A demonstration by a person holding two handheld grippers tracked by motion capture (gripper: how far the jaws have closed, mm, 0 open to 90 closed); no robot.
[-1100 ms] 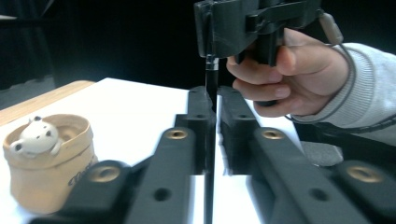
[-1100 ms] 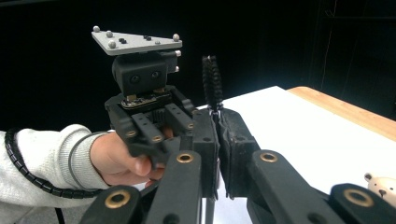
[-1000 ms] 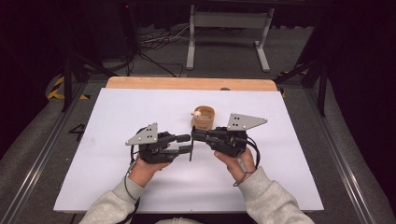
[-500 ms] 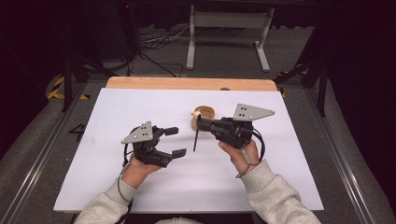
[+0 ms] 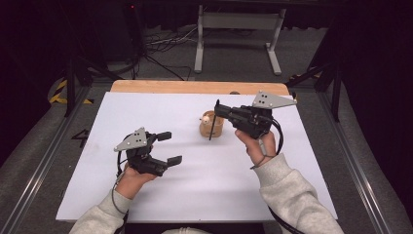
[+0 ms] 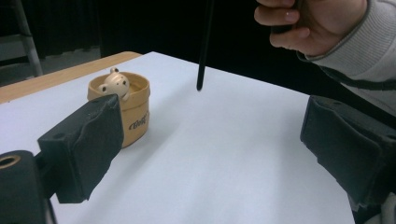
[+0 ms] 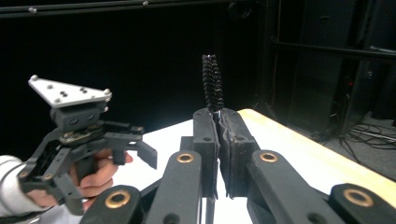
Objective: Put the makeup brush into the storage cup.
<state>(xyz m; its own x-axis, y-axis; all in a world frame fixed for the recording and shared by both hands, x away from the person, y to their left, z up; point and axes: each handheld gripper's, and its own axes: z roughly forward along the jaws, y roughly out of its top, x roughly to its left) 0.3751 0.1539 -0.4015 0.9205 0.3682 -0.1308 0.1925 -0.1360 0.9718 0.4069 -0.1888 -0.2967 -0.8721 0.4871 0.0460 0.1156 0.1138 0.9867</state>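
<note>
Two tongs work over a white-topped bench [image 5: 195, 195]. The right tongs [image 5: 217, 111] are pressed together on a thin black brush [image 5: 213, 126], whose handle hangs down from the jaws toward the bench while its bristled head [image 7: 212, 84] stands up above the pads in the right gripper view. In the high view the brush's lower end lies just in front of a small tan cup [image 5: 211, 125], which stands on the bench past its middle, toward the far wooden edge [image 5: 195, 87]. A little pale animal figure [image 6: 114, 82] peeks over the cup's rim. In the left gripper view the brush tip hangs clear above the white surface, off to the cup's right and apart from it.

The left tongs [image 5: 169, 147] sit nearer the person, well apart from the cup; their jaws have just been opening and now stand spread wide with nothing between them. A hand in a grey sleeve [image 5: 292, 195] holds each tool.
</note>
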